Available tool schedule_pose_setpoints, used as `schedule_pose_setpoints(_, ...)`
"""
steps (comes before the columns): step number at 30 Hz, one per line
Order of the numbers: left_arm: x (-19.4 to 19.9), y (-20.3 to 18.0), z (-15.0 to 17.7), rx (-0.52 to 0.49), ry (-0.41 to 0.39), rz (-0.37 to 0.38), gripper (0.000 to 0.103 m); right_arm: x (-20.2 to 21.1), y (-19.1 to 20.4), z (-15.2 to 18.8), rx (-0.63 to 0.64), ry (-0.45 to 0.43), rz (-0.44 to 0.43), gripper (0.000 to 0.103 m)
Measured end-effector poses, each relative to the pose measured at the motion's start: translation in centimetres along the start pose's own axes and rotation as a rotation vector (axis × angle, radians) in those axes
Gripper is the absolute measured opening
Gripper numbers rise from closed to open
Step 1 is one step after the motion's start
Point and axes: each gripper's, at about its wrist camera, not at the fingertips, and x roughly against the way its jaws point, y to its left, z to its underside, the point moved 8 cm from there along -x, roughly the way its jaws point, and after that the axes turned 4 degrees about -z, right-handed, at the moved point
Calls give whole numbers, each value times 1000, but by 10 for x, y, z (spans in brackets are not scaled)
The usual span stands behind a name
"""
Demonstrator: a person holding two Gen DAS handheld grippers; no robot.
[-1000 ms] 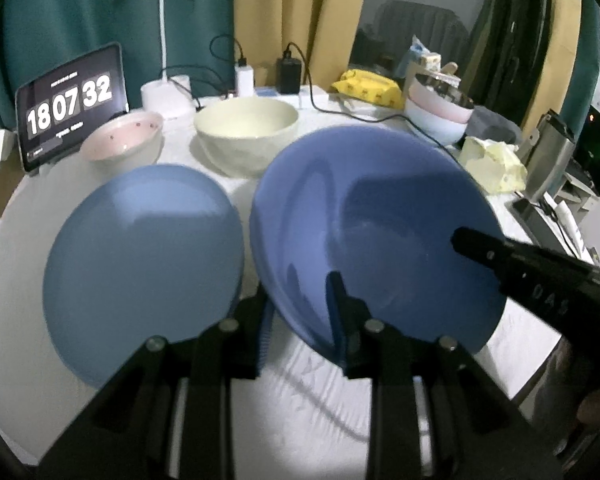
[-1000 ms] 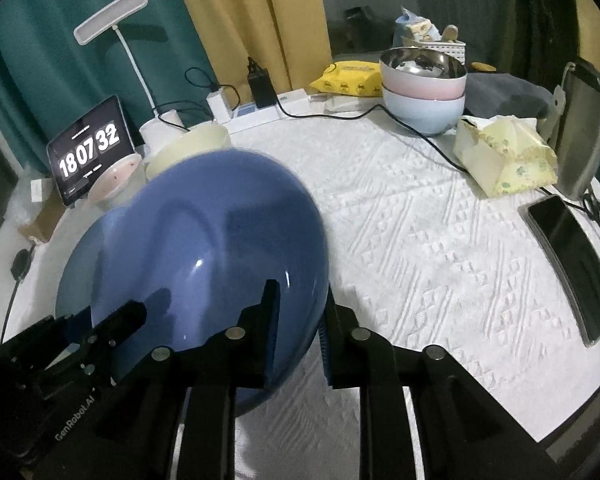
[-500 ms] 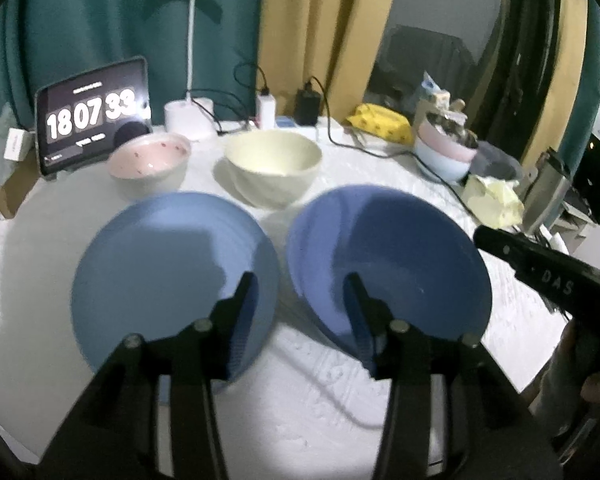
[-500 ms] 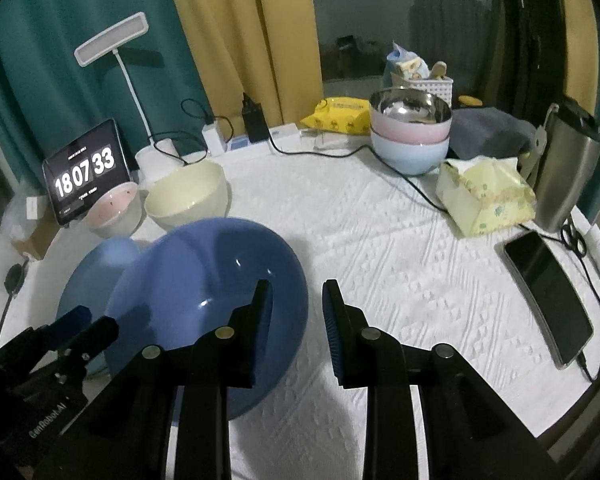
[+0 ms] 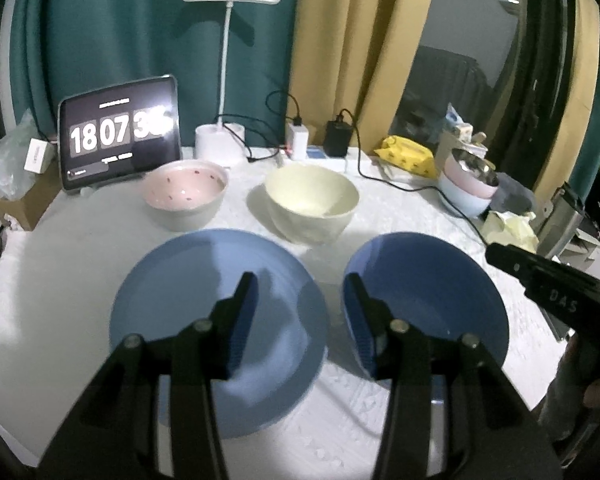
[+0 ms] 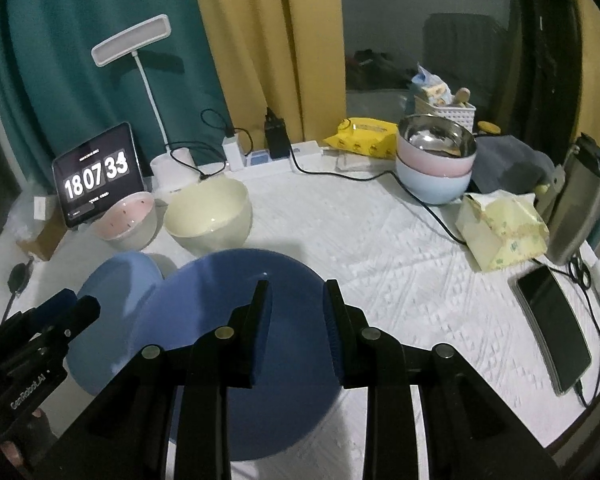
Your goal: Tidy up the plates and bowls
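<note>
Two blue plates [image 5: 440, 280] are seen flat on the white tablecloth [image 6: 380, 240], side by side. Both the left gripper [image 5: 300, 312] and right gripper [image 6: 296, 328] are held spread, empty. The near rims are hidden by fingers [image 5: 240, 320].

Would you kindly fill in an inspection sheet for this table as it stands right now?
Surface: white tablecloth, textured, covers the table.
Job's things: light blue plate and dark blue plate lie flat, side by side; pink bowl and cream bowl stand behind them; stacked bowls at the far right, a steel one on top.
Clutter: tablet clock, desk lamp, tissue pack, phone, steel flask, yellow packet.
Grippers: left gripper open, holding nothing; right gripper open, holding nothing.
Cables: black cable runs across the cloth from the power strip.
Surroundings: teal and yellow curtains.
</note>
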Motion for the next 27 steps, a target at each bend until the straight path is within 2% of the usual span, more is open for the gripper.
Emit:
schedule_pose_setpoints(16,-19,20,-40,9,-48,-32,46,-27,21,-32,63,6,-25,27)
schedule_pose_setpoints(27,-44,25,-63,3,-46,-53,46,-51,31,-53,83,16,-40,27)
